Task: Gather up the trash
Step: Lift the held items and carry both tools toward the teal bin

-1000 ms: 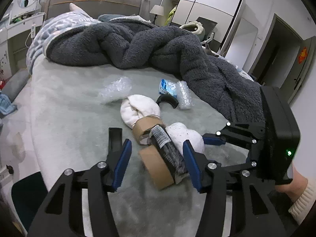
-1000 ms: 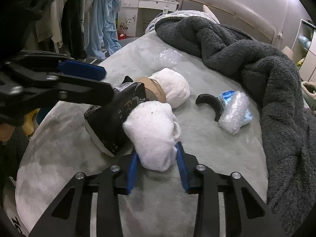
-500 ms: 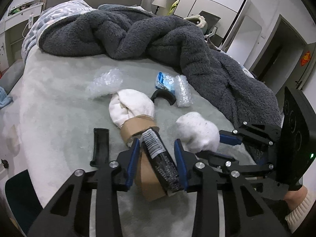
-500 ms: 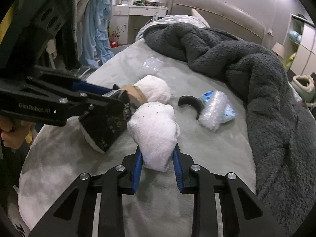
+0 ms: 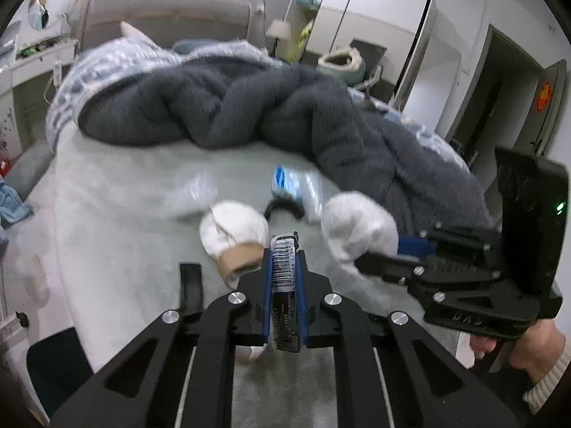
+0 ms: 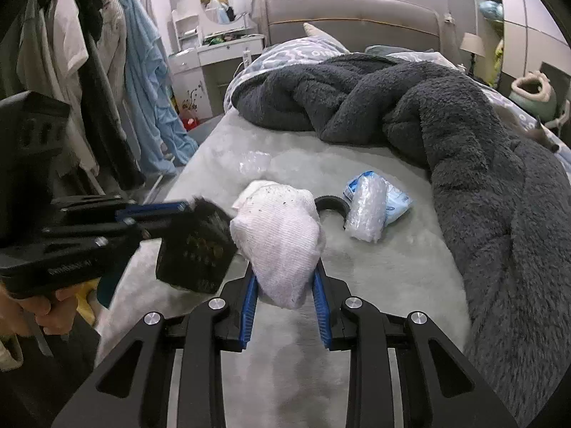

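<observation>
My left gripper (image 5: 283, 281) is shut on a flat black wrapper with a barcode (image 5: 283, 271), lifted off the bed; the wrapper also shows in the right wrist view (image 6: 194, 249). My right gripper (image 6: 285, 285) is shut on a white crumpled wad (image 6: 280, 235), held above the bed; it also shows in the left wrist view (image 5: 358, 226). On the grey bed lie a white wad with a brown tape roll (image 5: 233, 237), a black curved piece (image 6: 332, 203), a blue-white packet with bubble wrap (image 6: 371, 207) and a clear plastic scrap (image 6: 255, 162).
A dark grey fluffy blanket (image 6: 446, 135) is heaped across the back and right of the bed (image 6: 392, 271). A black strip (image 5: 191, 285) lies by the bed's left edge. Clothes (image 6: 107, 71) hang at the left, a wardrobe (image 5: 374, 28) stands behind.
My left gripper closed on the black wrapper and lifted it off the brown tape roll. My right gripper rose with the white wad. Both views tilted upward.
</observation>
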`<state>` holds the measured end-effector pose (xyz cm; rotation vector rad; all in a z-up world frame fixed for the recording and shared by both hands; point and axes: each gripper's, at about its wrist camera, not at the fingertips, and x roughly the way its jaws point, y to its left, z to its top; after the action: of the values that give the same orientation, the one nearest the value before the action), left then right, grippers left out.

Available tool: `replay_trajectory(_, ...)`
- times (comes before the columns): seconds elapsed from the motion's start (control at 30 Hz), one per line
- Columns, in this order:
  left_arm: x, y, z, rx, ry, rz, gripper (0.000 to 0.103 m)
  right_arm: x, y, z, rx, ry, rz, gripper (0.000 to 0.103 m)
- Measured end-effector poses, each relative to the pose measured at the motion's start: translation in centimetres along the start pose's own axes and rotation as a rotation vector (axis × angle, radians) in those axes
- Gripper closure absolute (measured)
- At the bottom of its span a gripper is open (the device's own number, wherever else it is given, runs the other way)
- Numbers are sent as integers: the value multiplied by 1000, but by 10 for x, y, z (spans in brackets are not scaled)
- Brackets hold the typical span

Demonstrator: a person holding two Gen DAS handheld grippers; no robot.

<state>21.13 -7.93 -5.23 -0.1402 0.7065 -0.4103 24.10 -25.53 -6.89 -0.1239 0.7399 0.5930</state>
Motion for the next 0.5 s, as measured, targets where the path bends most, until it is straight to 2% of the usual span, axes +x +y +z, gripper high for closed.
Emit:
replay_trajectory(0.27, -35, 8, 4, -9, -62, 59, 90, -14, 14, 12, 54, -41, 8, 74)
replay_trajectory(0.5, -58, 29, -2, -30, -61, 121, 90, -9, 47, 34, 37, -59, 51, 74)
